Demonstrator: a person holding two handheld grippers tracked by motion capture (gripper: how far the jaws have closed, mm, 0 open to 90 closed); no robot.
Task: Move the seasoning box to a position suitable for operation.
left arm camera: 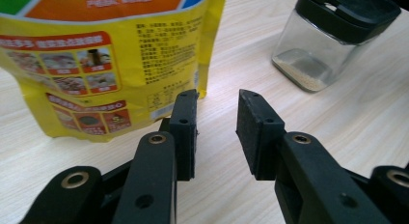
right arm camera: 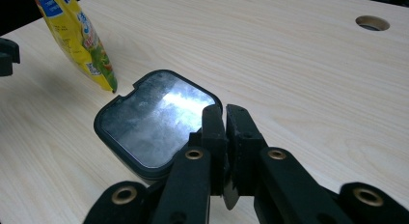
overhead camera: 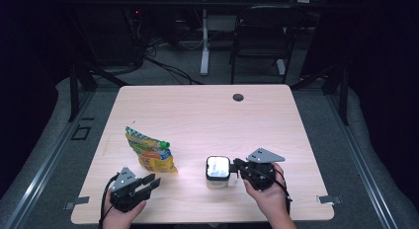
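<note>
A yellow snack pouch (overhead camera: 148, 152) with a green cap lies at the table's left front. Right of it stands a clear square jar (overhead camera: 218, 171) with a black lid and a little pale powder at the bottom (left arm camera: 308, 74). My left gripper (overhead camera: 152, 182) sits just in front of the pouch (left arm camera: 96, 55), open, with nothing between its jaws (left arm camera: 217, 101). My right gripper (overhead camera: 236, 166) is at the right edge of the jar's lid (right arm camera: 154, 120), its jaws (right arm camera: 224, 110) nearly touching. A thin grey sliver shows low between them; I cannot tell what it is.
The light wooden table (overhead camera: 207, 115) has a round cable hole (overhead camera: 238, 97) at the far middle. Beyond the far edge stand a dark chair (overhead camera: 264, 36) and a white desk leg (overhead camera: 204, 51) on a floor with cables.
</note>
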